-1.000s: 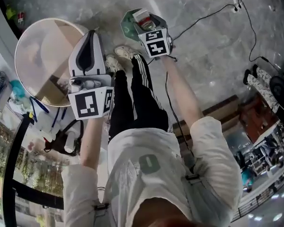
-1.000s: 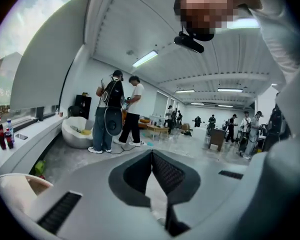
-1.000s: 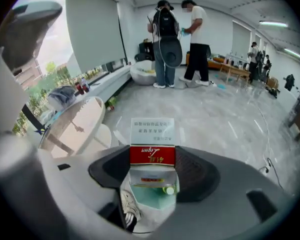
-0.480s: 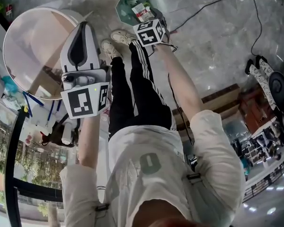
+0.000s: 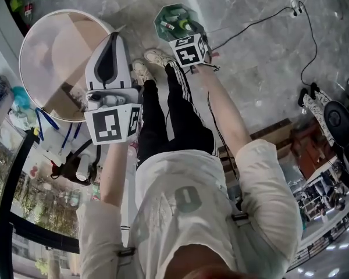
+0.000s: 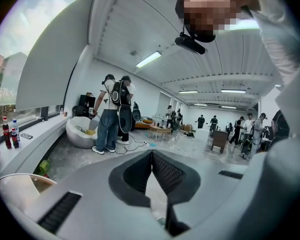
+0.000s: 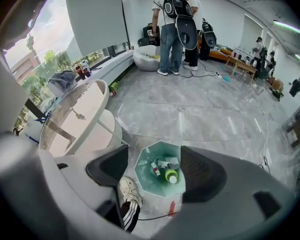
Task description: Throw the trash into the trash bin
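Note:
The green trash bin (image 5: 175,17) stands on the grey floor in front of the person's feet. In the right gripper view the bin (image 7: 146,180) holds a green bottle (image 7: 170,175), a white carton (image 7: 167,162) and a small wrapper (image 7: 154,169). My right gripper (image 5: 185,35) hangs over the bin and points steeply down; its jaws have just been opening and stand wide (image 7: 156,170) with nothing between them. My left gripper (image 5: 113,38) is held level over the round table's edge, its tips (image 6: 151,153) meeting, and I see nothing in it.
A round glass table (image 5: 49,60) stands to the left of the bin, with a white seat (image 7: 107,129) under it. A black cable (image 5: 250,21) runs across the floor to the right. The person's shoes (image 5: 154,58) are beside the bin. Several people (image 7: 175,29) stand far off.
The white carton that was at the right gripper's jaws above the bin now lies inside it. The right jaws stand wider. The left gripper stays about where it was.

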A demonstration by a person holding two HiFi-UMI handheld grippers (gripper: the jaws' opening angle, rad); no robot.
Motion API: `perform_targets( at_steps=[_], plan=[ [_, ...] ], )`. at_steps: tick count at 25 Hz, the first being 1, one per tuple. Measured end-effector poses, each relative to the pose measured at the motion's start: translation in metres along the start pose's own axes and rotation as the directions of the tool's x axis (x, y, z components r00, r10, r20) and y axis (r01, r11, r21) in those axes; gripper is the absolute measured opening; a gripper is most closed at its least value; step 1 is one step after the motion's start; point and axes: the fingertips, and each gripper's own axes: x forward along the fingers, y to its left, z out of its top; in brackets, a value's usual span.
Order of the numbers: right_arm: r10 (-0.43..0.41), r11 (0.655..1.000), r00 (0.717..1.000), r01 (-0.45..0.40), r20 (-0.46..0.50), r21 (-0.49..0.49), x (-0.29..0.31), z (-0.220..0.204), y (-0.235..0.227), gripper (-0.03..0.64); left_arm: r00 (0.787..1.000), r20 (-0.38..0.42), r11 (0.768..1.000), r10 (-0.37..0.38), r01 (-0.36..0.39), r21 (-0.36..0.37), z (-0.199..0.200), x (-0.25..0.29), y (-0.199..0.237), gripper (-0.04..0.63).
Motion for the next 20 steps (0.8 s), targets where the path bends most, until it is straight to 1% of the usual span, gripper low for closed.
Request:
perform_targets(
  at_steps=[2,4,6,7,8,9,10,11,12,13,14,15,16,17,18,19,20],
  plan=[
    [-0.004,1.0,1.0,0.004,0.019,-0.003,-0.021,0.018,0.006,0.316,1.0,0.019,1.0,0.013,-0.013,-0.008,0.019,-0.013,0.002,0.012],
    [-0.017,1.0,0.998,0.018,0.065,-0.006,-0.047,0.043,0.01,0.316,0.998,0.048,1.0,0.027,-0.027,-0.01,0.041,-0.03,0.003,0.012],
    [-0.041,0.999,0.988,0.043,0.147,-0.009,-0.072,0.084,0.013,0.316,0.993,0.101,0.998,0.062,-0.061,-0.004,0.068,-0.048,0.011,0.012],
    [-0.051,0.998,0.98,0.056,0.195,-0.016,-0.086,0.111,0.015,0.316,0.987,0.135,0.996,0.092,-0.092,-0.006,0.084,-0.056,0.02,0.012],
    [-0.049,0.998,0.97,0.059,0.238,-0.033,-0.102,0.14,0.022,0.316,0.976,0.171,0.991,0.131,-0.131,-0.014,0.102,-0.066,0.032,0.012],
    [-0.026,0.997,0.96,0.046,0.28,-0.064,-0.119,0.169,0.034,0.314,0.963,0.208,0.985,0.174,-0.172,-0.025,0.122,-0.078,0.045,0.012],
    [0.017,0.994,0.946,0.018,0.324,-0.104,-0.138,0.199,0.051,0.314,0.945,0.246,0.977,0.214,-0.212,-0.035,0.143,-0.091,0.058,0.012],
    [0.074,0.989,0.925,-0.019,0.372,-0.149,-0.158,0.231,0.073,0.314,0.925,0.288,0.968,0.248,-0.248,-0.038,0.166,-0.105,0.07,0.012],
    [0.135,0.979,0.897,-0.056,0.42,-0.194,-0.18,0.263,0.097,0.313,0.904,0.33,0.96,0.274,-0.279,-0.034,0.188,-0.12,0.08,0.012],
    [0.187,0.969,0.863,-0.083,0.469,-0.234,-0.205,0.293,0.12,0.305,0.882,0.368,0.952,0.294,-0.306,-0.026,0.21,-0.135,0.087,0.012],
    [0.226,0.959,0.823,-0.093,0.522,-0.269,-0.233,0.319,0.143,0.237,0.862,0.4,0.943,0.311,-0.332,-0.017,0.228,-0.15,0.094,0.012],
    [0.253,0.949,0.775,-0.084,0.579,-0.303,-0.262,0.342,0.166,0.124,0.842,0.427,0.933,0.33,-0.359,-0.013,0.243,-0.167,0.099,0.012],
    [0.285,0.937,0.717,-0.068,0.636,-0.343,-0.292,0.364,0.191,0.026,0.818,0.452,0.92,0.355,-0.392,-0.013,0.256,-0.185,0.105,0.012],
    [0.333,0.918,0.651,-0.058,0.682,-0.392,-0.32,0.383,0.219,0.02,0.79,0.477,0.902,0.386,-0.431,-0.015,0.266,-0.203,0.111,0.012],
    [0.397,0.892,0.582,-0.062,0.709,-0.448,-0.347,0.399,0.251,0.014,0.755,0.504,0.879,0.419,-0.476,-0.018,0.276,-0.222,0.118,0.012],
    [0.468,0.859,0.517,-0.076,0.717,-0.506,-0.372,0.41,0.285,0.014,0.718,0.531,0.854,0.45,-0.52,-0.021,0.284,-0.241,0.125,0.012],
    [0.535,0.823,0.459,-0.092,0.709,-0.561,-0.395,0.414,0.319,0.014,0.685,0.553,0.831,0.474,-0.555,-0.024,0.291,-0.259,0.131,0.012]
  ],
)
